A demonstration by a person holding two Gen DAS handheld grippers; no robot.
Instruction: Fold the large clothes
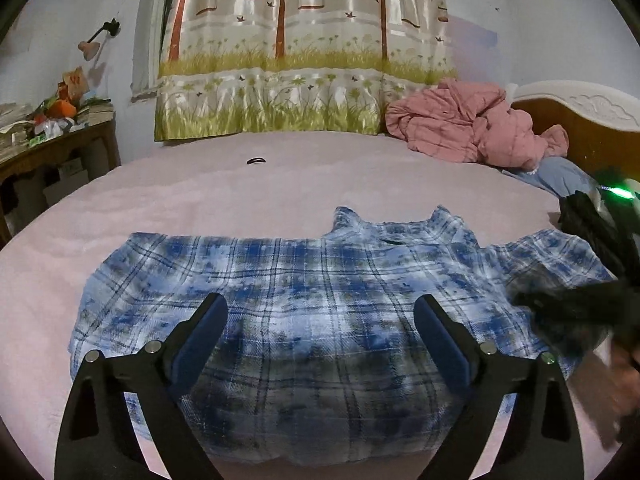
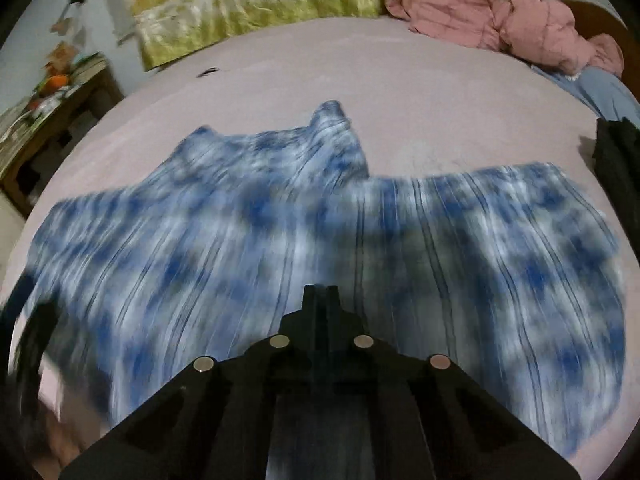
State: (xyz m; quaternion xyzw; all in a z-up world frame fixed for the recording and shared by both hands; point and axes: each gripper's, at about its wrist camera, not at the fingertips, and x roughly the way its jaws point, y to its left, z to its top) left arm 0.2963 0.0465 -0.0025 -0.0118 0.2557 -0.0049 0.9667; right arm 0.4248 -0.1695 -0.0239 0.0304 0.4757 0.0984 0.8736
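Both grippers over shirt (image 1: 320,300): left (image 1: 320,312) wide, right (image 2: 321,289) closed empty.

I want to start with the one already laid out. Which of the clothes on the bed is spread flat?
The blue plaid shirt, lying open on the pink sheet just ahead of both grippers. The pink garment sits crumpled in a heap by the headboard.
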